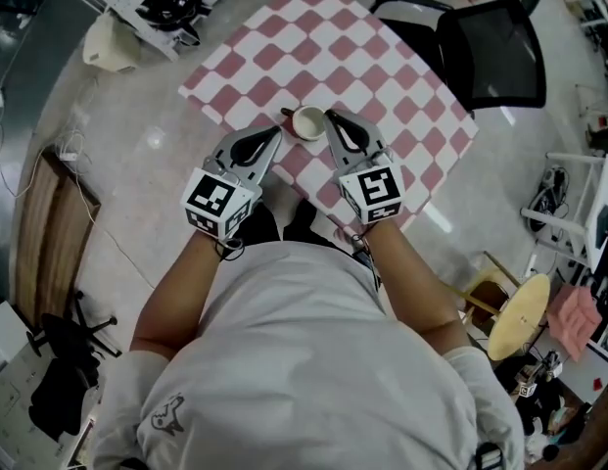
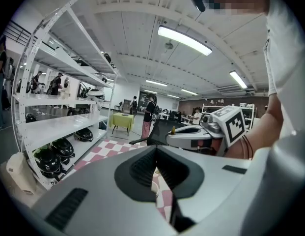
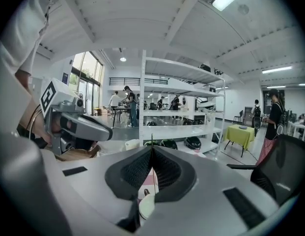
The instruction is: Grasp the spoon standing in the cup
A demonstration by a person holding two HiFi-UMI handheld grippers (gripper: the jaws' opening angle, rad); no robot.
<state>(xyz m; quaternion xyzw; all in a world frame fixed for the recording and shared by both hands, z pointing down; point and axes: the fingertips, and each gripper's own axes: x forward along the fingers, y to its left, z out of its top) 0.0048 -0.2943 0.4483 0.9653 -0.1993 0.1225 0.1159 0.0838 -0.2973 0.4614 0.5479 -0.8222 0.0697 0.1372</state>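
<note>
A small white cup [image 1: 308, 122] stands on the pink-and-white checked table [image 1: 362, 57], and the dark spoon [image 1: 287, 113] in it sticks out at its upper left. My left gripper [image 1: 277, 133] hovers just left of the cup, jaws shut and empty. My right gripper [image 1: 330, 116] hovers just right of it, also shut and empty. In the right gripper view the cup [image 3: 146, 205] and spoon [image 3: 146, 192] show low, through the hollow under the joined tips [image 3: 152, 148]. The left gripper view has its tips [image 2: 156, 147] closed, with the cup [image 2: 154, 188] barely visible beneath.
A black chair [image 1: 490, 52] stands at the table's far right corner. White shelves with dark helmets [image 2: 59, 151] line the left side, beside a white bag [image 1: 110, 45]. A wooden board [image 1: 44, 233] lies left on the floor and a round stool [image 1: 519, 316] stands right.
</note>
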